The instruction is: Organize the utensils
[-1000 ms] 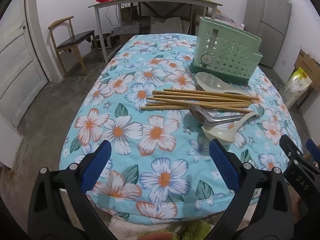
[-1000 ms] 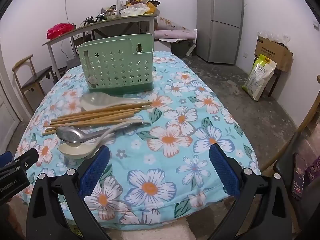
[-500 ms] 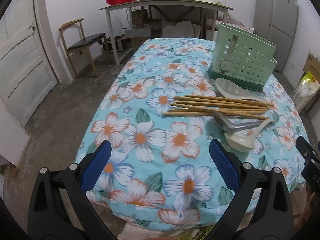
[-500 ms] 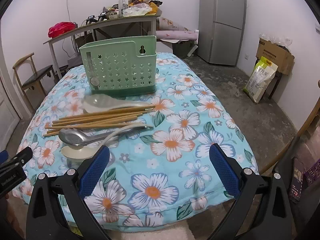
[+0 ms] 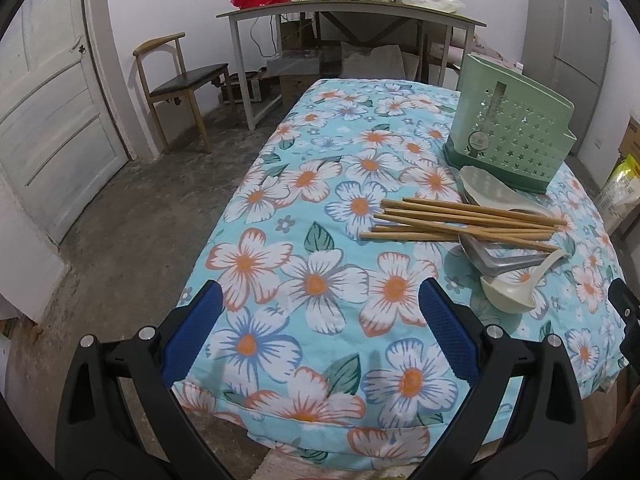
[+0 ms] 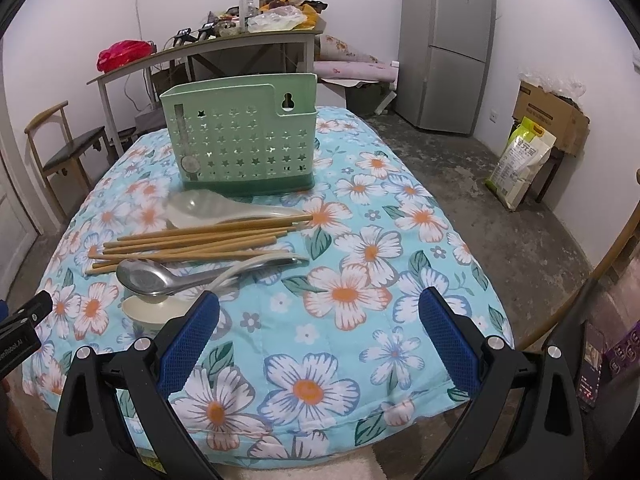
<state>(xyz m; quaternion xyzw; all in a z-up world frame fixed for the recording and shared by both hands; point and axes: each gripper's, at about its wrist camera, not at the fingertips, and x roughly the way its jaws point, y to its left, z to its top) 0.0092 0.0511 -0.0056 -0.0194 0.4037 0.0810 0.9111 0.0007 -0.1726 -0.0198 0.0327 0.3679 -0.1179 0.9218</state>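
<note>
Right wrist view: the right claw (image 6: 318, 332) hangs released and empty over the near edge of the worktop (image 6: 400, 292), which wears a soft quilted floral cover. The utensils lie ahead and to its left: a bundle of chopsticks (image 6: 200, 240), a steel spoon (image 6: 160, 278) across a cream spoon (image 6: 148, 308), and a pale ladle (image 6: 224, 208) beyond the sticks. The green rack (image 6: 244, 140) stands upright just past them.

From the left wrist view, the left claw (image 5: 318, 332) is also spread wide with nothing in it; the pile sits ahead to its right, chopsticks (image 5: 460, 222) nearest.

The chopsticks look light, stiff and apt to roll or fan apart, so a pinch across the middle of the bundle seems best. The steel spoon is probably slick and lies low in the yielding cover; its handle, raised where it crosses the cream spoon, offers a better hold than the bowl. The cream spoon may be brittle.

Room is generous to the right of the right claw and ahead of the left. The rack looks light and could tip when loaded.
</note>
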